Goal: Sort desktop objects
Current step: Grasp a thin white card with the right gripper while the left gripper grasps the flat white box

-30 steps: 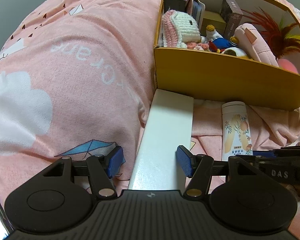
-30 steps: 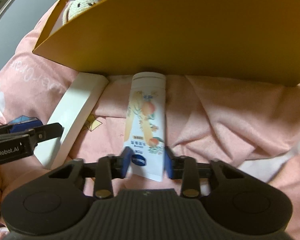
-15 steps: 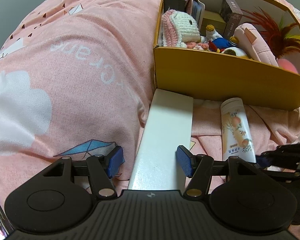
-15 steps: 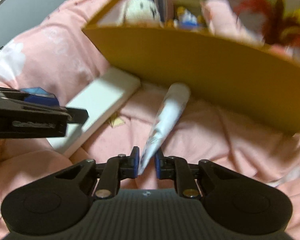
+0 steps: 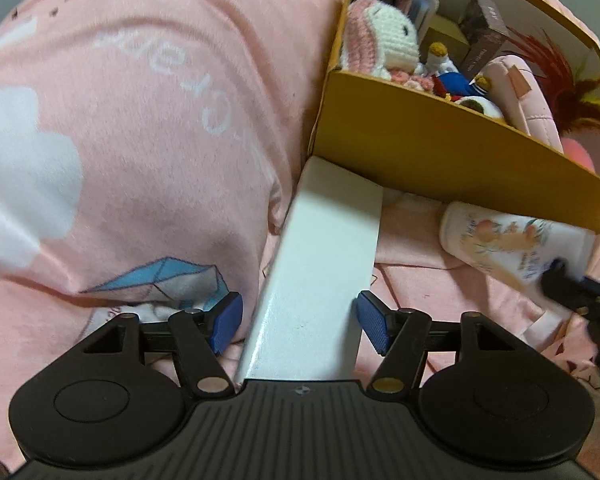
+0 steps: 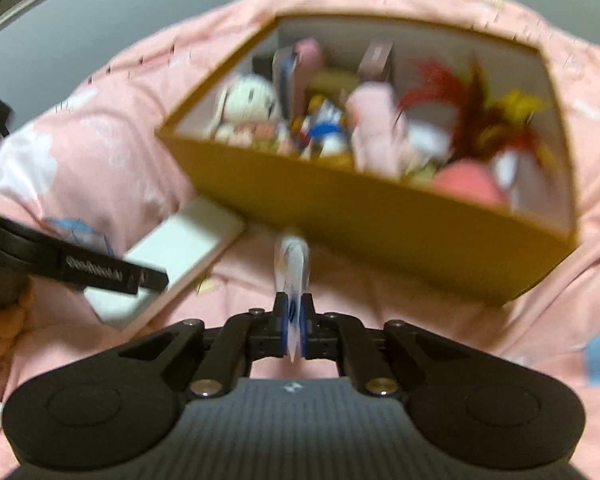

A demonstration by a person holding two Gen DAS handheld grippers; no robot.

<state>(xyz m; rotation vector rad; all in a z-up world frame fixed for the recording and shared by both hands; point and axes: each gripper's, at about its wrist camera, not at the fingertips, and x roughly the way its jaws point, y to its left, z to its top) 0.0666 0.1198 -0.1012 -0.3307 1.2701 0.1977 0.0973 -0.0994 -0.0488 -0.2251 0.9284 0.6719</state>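
left tool (image 5: 298, 322): jaws spread and opening wider, straddling the white box (image 5: 324, 272); pads clear of both its sides, nothing pinched.
white box: lies flat on the pink bedding (image 5: 140, 140), far end butted against the yellow bin (image 5: 440, 160) near its left corner.
tube (image 6: 292, 264): flat tail end pinched in the right tool (image 6: 295, 330), cap end pointing at the bin's front wall; in the left view it looks lifted just off the bedding, just below the wall.
right tool: jaws pressed nearly together on the tube's crimped tail.
bin: open top, already crowded: knitted bunny (image 5: 376, 44) left, pink pouch (image 5: 520, 96) and feathers (image 5: 556, 64) right.
step: my read, carry the tube over the front wall and drop it in.
how to do it well: lift until the cap clears the rim before going forward; a tail grip lets the tube swing, so move slowly. Aim for a gap among the toys, probably near the front wall, and release low.
risk: cap catching the rim, or the tube slipping out of a thin tail grip.
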